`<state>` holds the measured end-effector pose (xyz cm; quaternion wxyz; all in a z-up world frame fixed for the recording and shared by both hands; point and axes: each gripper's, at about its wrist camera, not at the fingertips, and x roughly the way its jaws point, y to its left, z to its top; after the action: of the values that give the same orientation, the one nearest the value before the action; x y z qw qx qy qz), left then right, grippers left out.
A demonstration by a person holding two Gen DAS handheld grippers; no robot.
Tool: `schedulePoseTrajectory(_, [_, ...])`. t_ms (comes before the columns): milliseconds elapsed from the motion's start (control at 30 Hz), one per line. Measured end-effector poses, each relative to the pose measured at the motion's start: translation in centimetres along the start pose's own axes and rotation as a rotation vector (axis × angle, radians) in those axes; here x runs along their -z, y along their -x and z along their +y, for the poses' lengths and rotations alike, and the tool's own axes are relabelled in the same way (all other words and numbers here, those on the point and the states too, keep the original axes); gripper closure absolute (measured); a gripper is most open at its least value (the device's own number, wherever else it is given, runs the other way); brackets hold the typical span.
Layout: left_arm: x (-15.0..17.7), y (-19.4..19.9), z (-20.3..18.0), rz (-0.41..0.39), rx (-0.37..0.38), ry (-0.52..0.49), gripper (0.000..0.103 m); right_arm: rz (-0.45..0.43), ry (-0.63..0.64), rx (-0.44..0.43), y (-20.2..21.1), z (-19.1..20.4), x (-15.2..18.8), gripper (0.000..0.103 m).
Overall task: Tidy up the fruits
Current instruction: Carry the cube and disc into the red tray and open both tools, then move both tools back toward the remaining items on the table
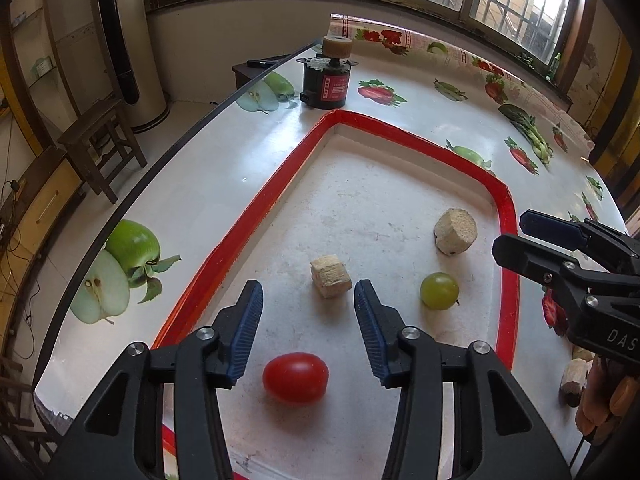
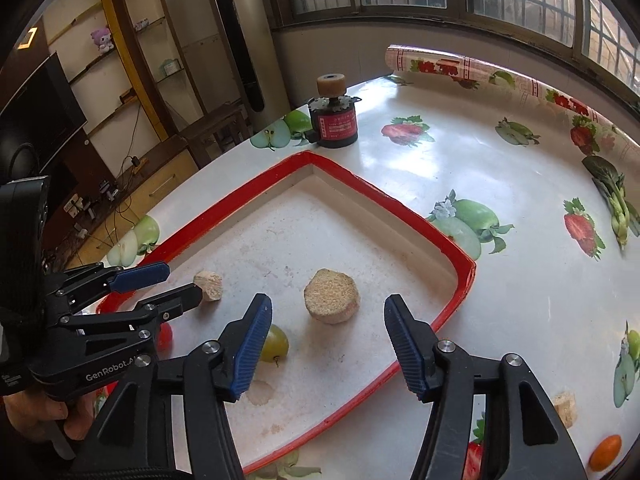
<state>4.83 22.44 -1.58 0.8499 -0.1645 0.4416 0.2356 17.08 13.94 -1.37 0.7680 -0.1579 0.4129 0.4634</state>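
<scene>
Below us, our left claw (image 1: 308,296) hovers low over the red-rimmed tray (image 1: 256,208), its blue-padded fingers (image 1: 248,328) spread wide and gripping nothing. A red cherry tomato (image 1: 295,377) lies on the tray floor between the two finger arms, just short of the pads and apart from both. Just past the fingertips sits a small tan cube-like block (image 1: 330,276).

Our right claw (image 2: 328,300) is likewise spread and empty, held over the near right part of the same tray (image 2: 464,280), angled toward its far corner. Ahead of it, between the fingers, rests a round tan puck-shaped block (image 2: 331,295). A green grape (image 2: 275,344) lies on the tray floor, partly hidden behind the left finger of this claw. In the left wrist view the same grape (image 1: 439,291) sits to the right of the cube, with the puck (image 1: 456,237) beyond it near the tray's right rim.

All of these lie inside the tray and apart from one another. The tray stands on a counter (image 2: 460,160) covered with a fruit-printed cloth. At the counter's far edge stands a small black motor with a red label (image 2: 335,120), topped by a tan roller. Outside the tray, at the right, lie another tan block (image 2: 565,408) and a small orange fruit (image 2: 605,453), near each other on the cloth.
</scene>
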Motion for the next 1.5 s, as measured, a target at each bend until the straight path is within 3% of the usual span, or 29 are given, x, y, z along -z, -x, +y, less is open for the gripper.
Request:
schedulePoseTrajectory(567, [3.5,4.5,-3.6,-0.046,0.079,-0.050,0.057,-0.076,-0.055,0.016,8.3,-0.9,5.9,0.042])
schedulePoseTrajectory(700, [4.0,5.3,-4.3,-0.055,0.083,-0.067,0.057,-0.087,-0.080,0.035,10.0,-2.1,7.8,0.037])
schedulePoseTrajectory(1500, [6.3,7.5,-10.4,-0.055,0.185,-0.188,0.057,-0.109,-0.237,0.182,17.1,-9.8,16.7,0.037])
